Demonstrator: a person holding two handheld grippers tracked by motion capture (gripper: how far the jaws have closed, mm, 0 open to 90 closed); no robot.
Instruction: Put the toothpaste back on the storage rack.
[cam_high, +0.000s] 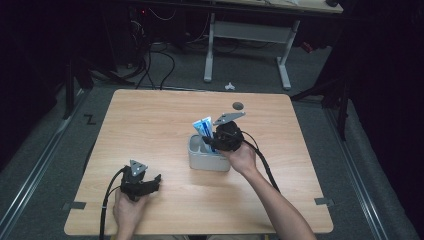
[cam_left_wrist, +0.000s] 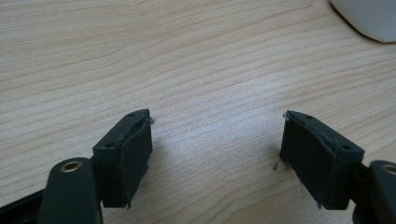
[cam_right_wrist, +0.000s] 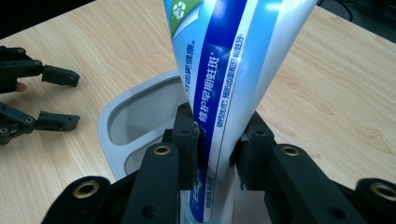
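Right gripper view looks up a toothpaste tube (cam_right_wrist: 224, 93) that is white with a broad dark blue band down its middle, pale blue shading along one side and a green patch bearing a small white recycling-style mark near its wide flat end. Chinese characters run along the tube in white on the blue band and in blue on the white part; I cannot read them further. The tube stands nearly upright, leaning a little, with its lower end down inside a light grey holder (cam_right_wrist: 122, 122) that has rounded openings. In the high view that holder (cam_high: 200, 161) sits near the middle of the wooden table (cam_high: 150, 120), the tube (cam_high: 204, 128) sticking up out of it.

The right gripper (cam_right_wrist: 218, 149) is clamped on the tube's lower part, one pad pressing on each side. The left gripper (cam_left_wrist: 215, 156) rests low over bare table near the front left, its jaws wide apart with nothing between them.
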